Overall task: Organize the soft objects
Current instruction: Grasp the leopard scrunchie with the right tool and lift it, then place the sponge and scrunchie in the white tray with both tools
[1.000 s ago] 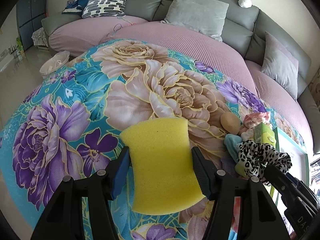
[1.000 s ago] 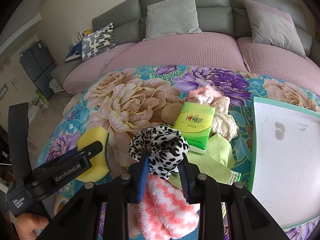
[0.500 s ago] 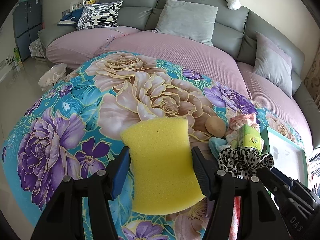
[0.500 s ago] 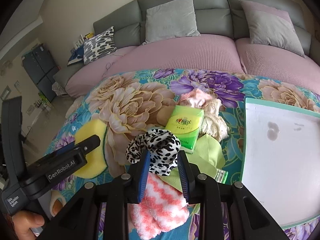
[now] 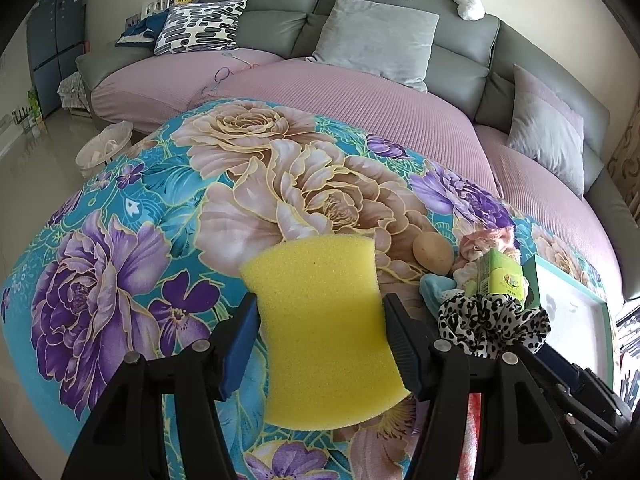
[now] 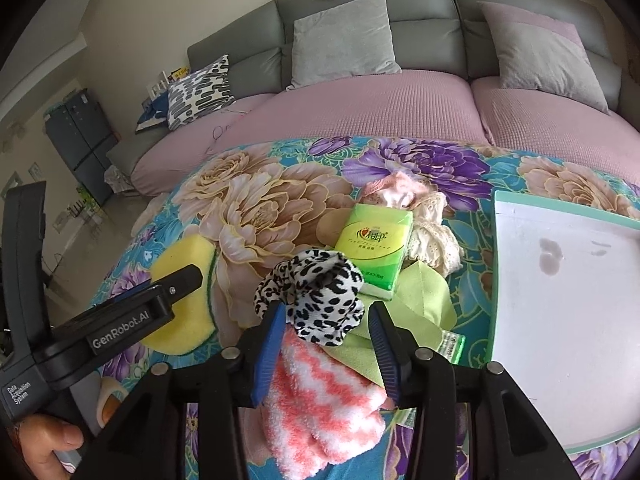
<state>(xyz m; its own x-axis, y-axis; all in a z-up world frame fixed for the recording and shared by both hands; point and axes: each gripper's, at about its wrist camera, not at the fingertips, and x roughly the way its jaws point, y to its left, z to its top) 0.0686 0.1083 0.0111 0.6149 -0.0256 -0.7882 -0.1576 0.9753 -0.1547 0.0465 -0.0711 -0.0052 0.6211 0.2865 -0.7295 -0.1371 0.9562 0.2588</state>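
My left gripper [image 5: 320, 300] is shut on a yellow sponge [image 5: 320, 320], held above the floral cloth [image 5: 120, 272]. In the right wrist view the sponge [image 6: 180, 312] shows at the left, in the left gripper [image 6: 176, 284]. A leopard-print scrunchie [image 6: 316, 292] lies between the fingers of my right gripper [image 6: 326, 312], whose jaws are opening. The right pad stands clear of it. The scrunchie rests on a pink-and-white fuzzy sock [image 6: 320, 400] and a light green cloth [image 6: 420, 300]. In the left wrist view the scrunchie [image 5: 488, 328] lies at the right.
A green tissue pack [image 6: 374, 248], cream lace fabric [image 6: 434, 240] and a pink cloth [image 6: 396, 188] lie just behind the scrunchie. A beige round puff [image 5: 432, 254] sits beside them. A white tray with a teal rim [image 6: 560, 206] is at the right. The sofa [image 6: 360, 120] runs behind.
The right gripper's jaws have parted and the leopard scrunchie has spread out between them. The left gripper keeps the same hold on the sponge.
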